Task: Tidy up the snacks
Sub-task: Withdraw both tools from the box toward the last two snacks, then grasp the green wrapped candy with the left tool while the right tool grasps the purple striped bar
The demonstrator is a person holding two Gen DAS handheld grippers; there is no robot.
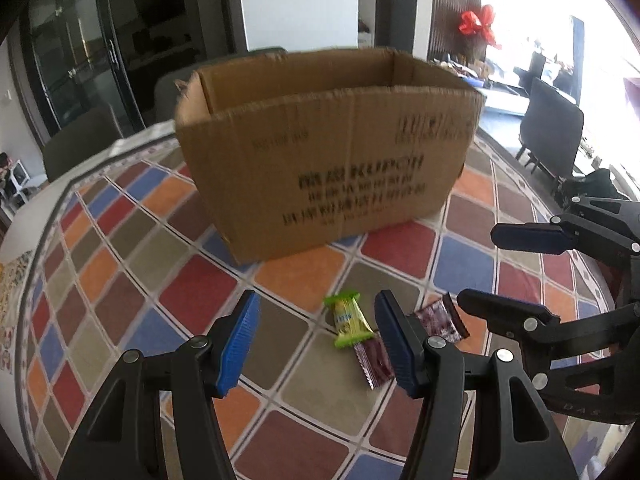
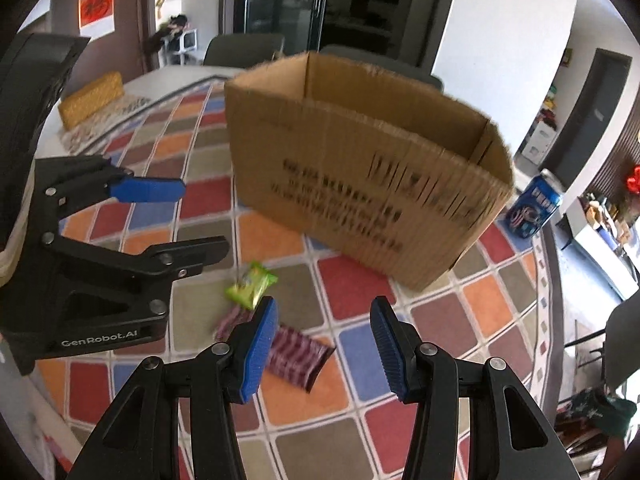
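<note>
One big brown cardboard box [image 1: 328, 148] stands open at the top on the worktop [image 1: 132, 280], which wears a cloth of red, blue, orange and brown squares. The black print on the box front is too blurry to read.

Three small snacks lie on the cloth in front of the box. One is a green and yellow wrapped snack bar [image 1: 351, 319]. Two are dark purple wrapped snacks: the first purple snack [image 1: 374, 362] touches the green bar's near end, and the second purple snack [image 1: 440, 318] lies just beside them.

There are two tools. The left hand-held gripper [image 1: 316, 340] has its blue fingers wide apart above the snacks and holds nothing. The right hand-held gripper [image 2: 323, 346] is spread wide too and holds nothing. The left tool's body reads "GenRobot.AI".

One blue drink can [image 2: 534, 206] stands beside the box's right end. One yellow sponge-like block [image 2: 91, 98] lies far off at the worktop's edge.
</note>
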